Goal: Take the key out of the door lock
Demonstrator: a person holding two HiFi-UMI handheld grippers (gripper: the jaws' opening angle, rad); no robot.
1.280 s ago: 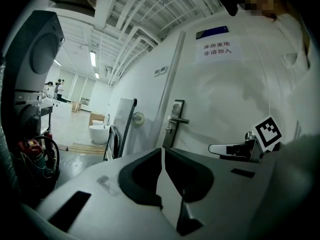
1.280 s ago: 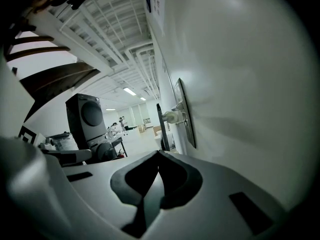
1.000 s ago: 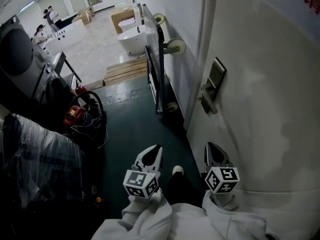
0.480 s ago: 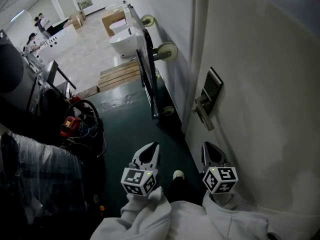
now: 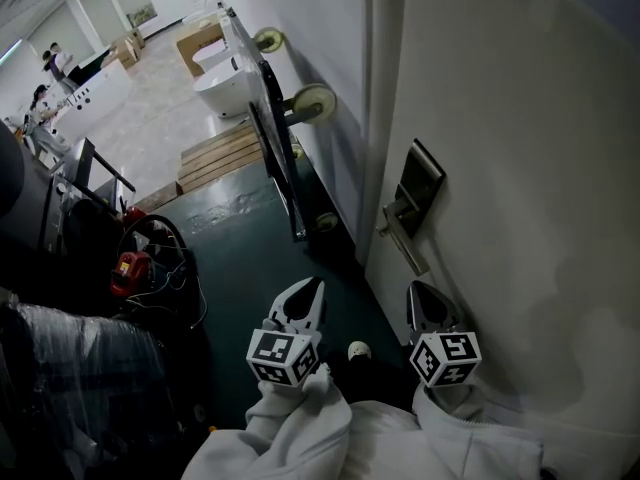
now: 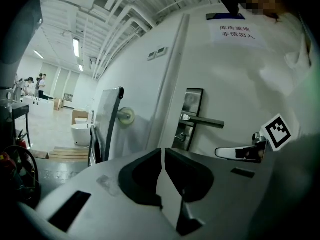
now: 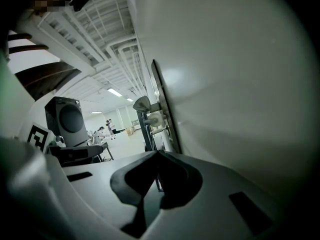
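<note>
Key under handle | left gripper, right gripper closed, empty | open your right, pinch squarely, pull straight.

The door is white, its lock plate dark grey with a silvery handle. The floor is dark green. Both sleeves are off-white.

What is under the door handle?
Below the door handle, a small metal piece, likely the key, juts from the lock plate; the keyhole behind it is hidden.
</note>
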